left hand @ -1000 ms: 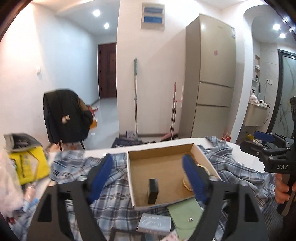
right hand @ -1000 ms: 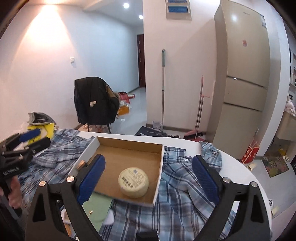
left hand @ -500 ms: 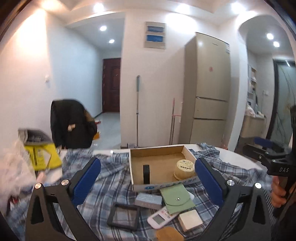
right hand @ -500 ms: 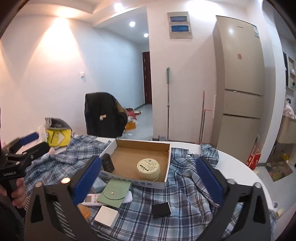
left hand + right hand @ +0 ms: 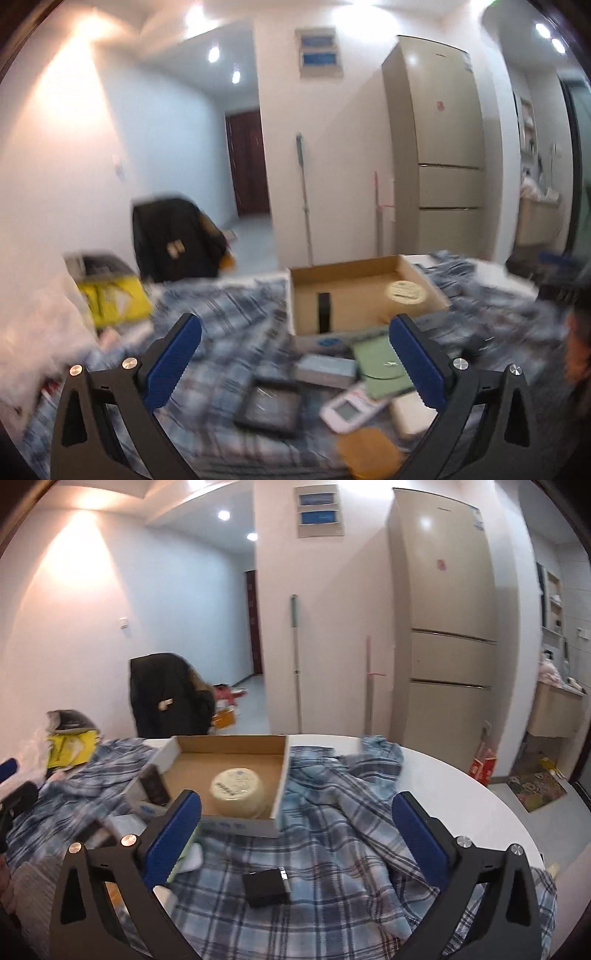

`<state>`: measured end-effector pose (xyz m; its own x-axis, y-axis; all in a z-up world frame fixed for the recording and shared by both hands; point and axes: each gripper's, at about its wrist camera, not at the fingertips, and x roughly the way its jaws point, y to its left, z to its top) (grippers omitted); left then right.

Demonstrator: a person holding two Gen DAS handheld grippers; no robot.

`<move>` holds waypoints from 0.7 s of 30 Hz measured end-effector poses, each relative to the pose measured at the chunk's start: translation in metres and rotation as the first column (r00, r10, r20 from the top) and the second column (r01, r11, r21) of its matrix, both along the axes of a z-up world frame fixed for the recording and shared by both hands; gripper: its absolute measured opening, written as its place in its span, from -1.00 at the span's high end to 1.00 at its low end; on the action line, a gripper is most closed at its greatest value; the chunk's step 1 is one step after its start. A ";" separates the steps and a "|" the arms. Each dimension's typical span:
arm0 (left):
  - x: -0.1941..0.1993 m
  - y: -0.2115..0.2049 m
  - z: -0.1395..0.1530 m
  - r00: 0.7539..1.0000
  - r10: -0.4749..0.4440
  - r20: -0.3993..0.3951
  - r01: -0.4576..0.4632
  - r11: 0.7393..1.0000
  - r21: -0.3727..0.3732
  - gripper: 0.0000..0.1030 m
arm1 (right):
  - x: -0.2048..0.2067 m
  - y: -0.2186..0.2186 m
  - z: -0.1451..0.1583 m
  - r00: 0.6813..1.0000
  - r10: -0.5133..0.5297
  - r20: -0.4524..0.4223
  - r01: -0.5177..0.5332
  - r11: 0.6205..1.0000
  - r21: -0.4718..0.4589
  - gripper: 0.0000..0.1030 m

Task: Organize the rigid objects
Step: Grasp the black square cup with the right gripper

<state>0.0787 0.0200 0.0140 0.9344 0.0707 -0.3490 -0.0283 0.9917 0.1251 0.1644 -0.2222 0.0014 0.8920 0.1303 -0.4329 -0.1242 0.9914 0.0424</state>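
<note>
A cardboard box lies on a plaid cloth and holds a round cream tin and an upright black block. In front of it, in the left wrist view, lie a grey case, a green pouch, a black frame, a white remote, a white box and an orange disc. A small black box lies between my right fingers. My left gripper and right gripper are open and empty above the cloth.
The plaid cloth covers a round white table. A yellow bag and plastic wrap sit at the left. A black jacket on a chair, a mop and a fridge stand behind the table.
Both grippers have pulled back from the box and risen. The loose items in front of the box have come into view. The left view is blurred by motion.
</note>
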 end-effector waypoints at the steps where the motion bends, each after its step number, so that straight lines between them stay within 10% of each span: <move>1: 0.001 -0.002 -0.006 1.000 -0.008 0.005 0.008 0.999 0.039 -1.00 | 0.000 -0.002 -0.002 1.000 -0.019 0.009 0.019 1.000 -0.002 -1.00; 10: 0.009 -0.012 -0.035 1.000 0.003 -0.001 -0.003 0.993 0.115 -1.00 | 0.024 0.011 -0.032 0.973 0.107 -0.206 -0.113 0.994 -0.015 -0.75; 21: 0.017 0.005 -0.037 0.999 0.014 -0.039 -0.013 0.999 0.030 -1.00 | 0.043 0.035 -0.072 0.906 0.154 -0.395 -0.208 0.973 -0.097 -0.19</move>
